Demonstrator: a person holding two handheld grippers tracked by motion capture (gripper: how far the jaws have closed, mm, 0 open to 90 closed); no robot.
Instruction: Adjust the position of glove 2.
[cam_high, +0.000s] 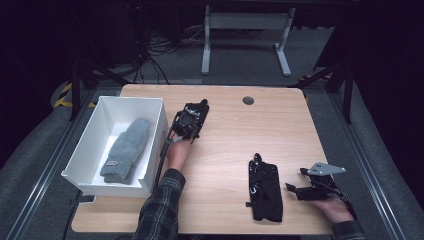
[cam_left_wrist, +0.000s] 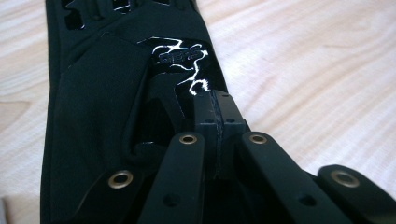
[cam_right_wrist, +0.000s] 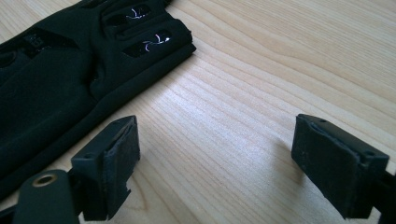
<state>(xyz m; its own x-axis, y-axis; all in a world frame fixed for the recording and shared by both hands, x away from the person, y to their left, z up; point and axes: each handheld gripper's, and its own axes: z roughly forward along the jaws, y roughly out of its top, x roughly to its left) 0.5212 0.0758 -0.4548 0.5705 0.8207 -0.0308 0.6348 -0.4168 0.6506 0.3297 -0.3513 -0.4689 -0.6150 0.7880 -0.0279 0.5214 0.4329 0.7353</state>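
Black fabric glove with glossy lightning marks (cam_left_wrist: 107, 93), pinched in the fully closed left gripper (cam_left_wrist: 217, 109) and stretching ahead of it: lift above the white plastic box (cam_high: 159, 135) at its left, release beside the grey knitted mitten (cam_high: 127, 150); right gripper (cam_right_wrist: 215, 154) gaping, empty.

A lab or recording studio is suggested. A wooden desk (cam_high: 280, 125) with a cable grommet (cam_high: 248, 100) is set on grey carpet (cam_high: 240, 65) and ringed by dark curtains. Loose cables (cam_high: 155, 47) are strewn on the floor behind it, beside the white legs of a second desk (cam_high: 245, 30). Yellow-black hazard tape (cam_high: 64, 95) is stuck at the left, and metal rails (cam_high: 372, 170) run along both sides
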